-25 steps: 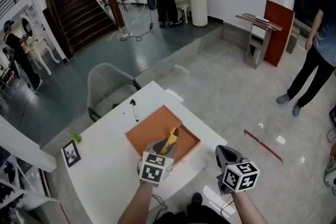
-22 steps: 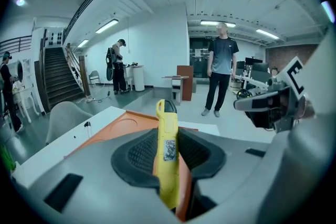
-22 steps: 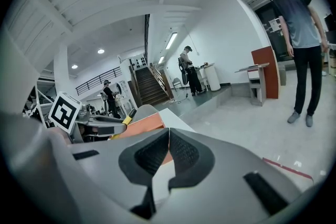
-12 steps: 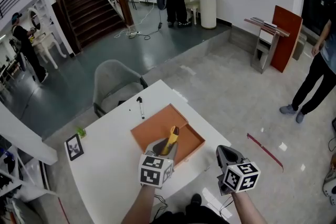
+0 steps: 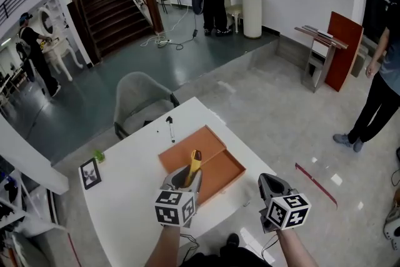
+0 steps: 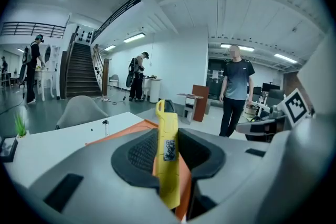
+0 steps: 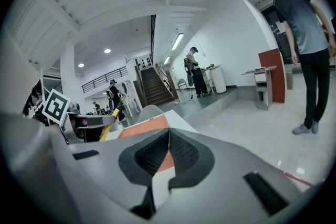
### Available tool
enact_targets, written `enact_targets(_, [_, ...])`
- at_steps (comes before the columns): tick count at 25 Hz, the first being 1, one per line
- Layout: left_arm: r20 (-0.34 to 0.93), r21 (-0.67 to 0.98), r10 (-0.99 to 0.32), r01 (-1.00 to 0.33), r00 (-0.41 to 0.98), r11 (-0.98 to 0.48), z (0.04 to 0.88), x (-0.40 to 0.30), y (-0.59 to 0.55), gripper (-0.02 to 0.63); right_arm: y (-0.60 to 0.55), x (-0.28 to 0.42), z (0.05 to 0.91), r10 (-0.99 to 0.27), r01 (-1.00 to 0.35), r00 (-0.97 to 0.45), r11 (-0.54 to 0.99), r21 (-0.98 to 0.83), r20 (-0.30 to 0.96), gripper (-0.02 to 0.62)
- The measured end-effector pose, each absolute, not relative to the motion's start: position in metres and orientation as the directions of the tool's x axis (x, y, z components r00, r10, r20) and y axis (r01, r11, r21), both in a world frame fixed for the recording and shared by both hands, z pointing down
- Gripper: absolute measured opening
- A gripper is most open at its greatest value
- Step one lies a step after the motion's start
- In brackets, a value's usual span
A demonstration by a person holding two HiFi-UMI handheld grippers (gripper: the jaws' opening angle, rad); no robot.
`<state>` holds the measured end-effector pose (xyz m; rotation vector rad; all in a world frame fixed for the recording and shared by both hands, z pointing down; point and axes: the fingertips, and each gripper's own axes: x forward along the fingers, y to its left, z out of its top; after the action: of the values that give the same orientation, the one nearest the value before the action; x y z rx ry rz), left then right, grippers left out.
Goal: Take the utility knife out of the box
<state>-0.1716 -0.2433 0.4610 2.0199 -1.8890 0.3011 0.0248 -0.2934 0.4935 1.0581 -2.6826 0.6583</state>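
Observation:
My left gripper (image 5: 187, 177) is shut on the yellow utility knife (image 5: 195, 162) and holds it a little above the near left part of the open orange box (image 5: 220, 167). In the left gripper view the knife (image 6: 167, 123) stands nearly upright between the dark pads (image 6: 140, 153), with the orange box (image 6: 131, 129) behind it. My right gripper (image 5: 267, 183) hovers at the table's near right edge, shut with nothing in it. In the right gripper view its tips (image 7: 168, 150) meet, and the box (image 7: 144, 127) lies ahead to the left.
The box sits on a white table (image 5: 125, 197). A black marker pen (image 5: 170, 128) lies beyond the box, and a small marker card (image 5: 90, 175) and a green item (image 5: 98, 156) are at the table's left. A grey chair (image 5: 140, 103) stands behind. A person (image 5: 375, 90) stands at the right.
My left gripper has risen and shifted left with the knife, rolling so the knife stands more upright. The right gripper has kept still.

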Motion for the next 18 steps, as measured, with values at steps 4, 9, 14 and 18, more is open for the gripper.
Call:
enact_targets(4, [0.372, 0.131, -0.926, -0.991, 0.064, -0.016, 0.458, -0.18, -0.238, 0.118, -0.293, 0.025, 0.491, -0.602, -0.682, -0.731, 0.654, -0.328, 0.321, 0.002])
enact_targets(9, [0.358, 0.139, -0.933, -0.99, 0.033, 0.018, 0.455, -0.192, -0.231, 0.118, -0.293, 0.021, 0.488, -0.598, -0.678, -0.734, 0.662, -0.318, 0.321, 0.0])
enact_targets(14, [0.352, 0.152, -0.936, -0.988, 0.015, 0.042, 0.458, -0.201, -0.223, 0.118, -0.291, 0.016, 0.486, -0.594, -0.672, -0.74, 0.673, -0.309, 0.316, 0.0])
enact_targets(18, [0.346, 0.161, -0.938, -0.986, 0.008, 0.051, 0.458, -0.203, -0.22, 0.118, -0.29, 0.013, 0.484, -0.591, -0.666, -0.746, 0.684, -0.299, 0.307, 0.0])
